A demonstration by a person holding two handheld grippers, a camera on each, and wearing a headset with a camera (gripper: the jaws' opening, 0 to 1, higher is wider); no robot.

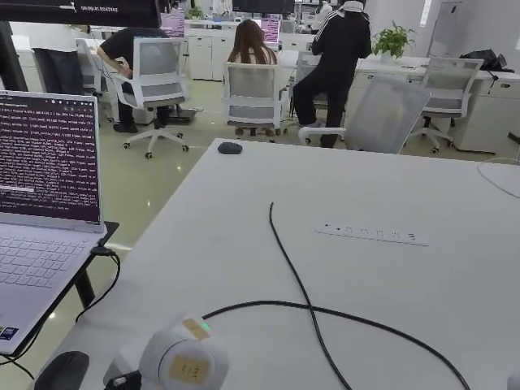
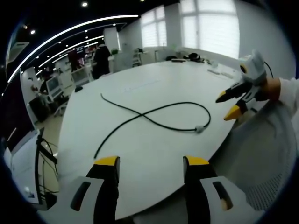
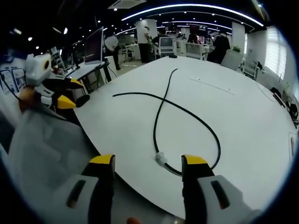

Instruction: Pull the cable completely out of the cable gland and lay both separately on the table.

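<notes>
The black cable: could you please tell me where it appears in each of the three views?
Head view: the black cable crosses itself at lower centre of the white table.
Left gripper view: the cable crosses itself at picture centre, looping right.
Right gripper view: the cable crosses itself just above centre, looping down and right.
Shared landmark: the white power strip on the table beyond the cable.

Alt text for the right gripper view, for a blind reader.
The open right claw hovers at the near edge of a white table, its jaws framing a small white cable gland threaded on a black cable that loops and crosses itself. The open left claw is at left.
</notes>
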